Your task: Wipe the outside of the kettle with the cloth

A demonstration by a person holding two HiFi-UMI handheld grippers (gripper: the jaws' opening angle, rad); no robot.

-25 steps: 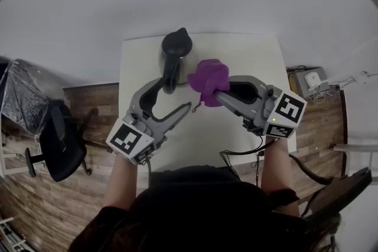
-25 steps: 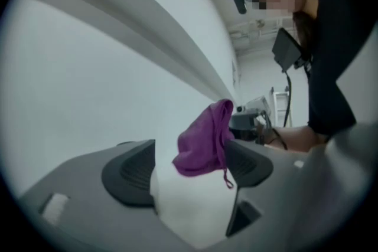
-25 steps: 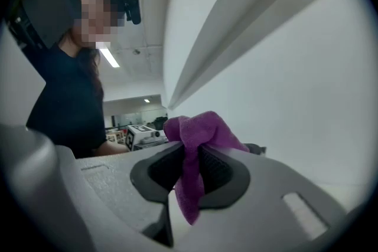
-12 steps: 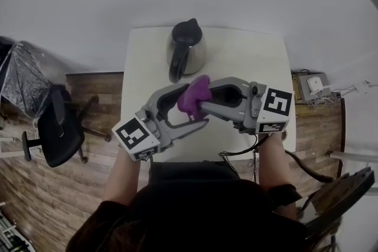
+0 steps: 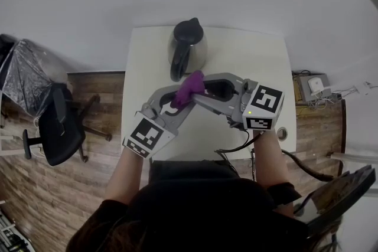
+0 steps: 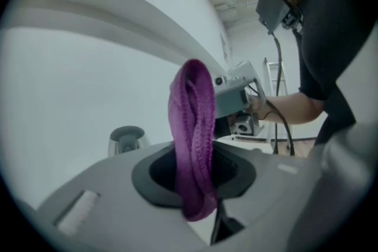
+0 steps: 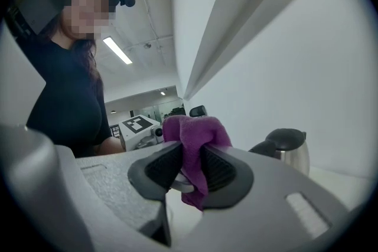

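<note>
While in just-closed left gripper [image 5: 176,102], just-eased right gripper [image 5: 198,94], purple cloth [image 5: 189,87]

The left gripper [image 5: 176,104] has just been closing its jaws on the cloth [image 5: 190,88] — the right gripper [image 5: 199,93], its jaws just opening slightly, pinches it too.

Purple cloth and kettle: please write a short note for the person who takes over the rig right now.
Left gripper: jaws have just been closing; pads on the purple cloth.
Right gripper: jaws have just been opening a little; pads press the same cloth.
Kettle: upright on the white table, beyond both grippers, cloth not on it.
Done: cloth is off the table, held by both grippers.
To do: wipe the kettle's outside.
</note>
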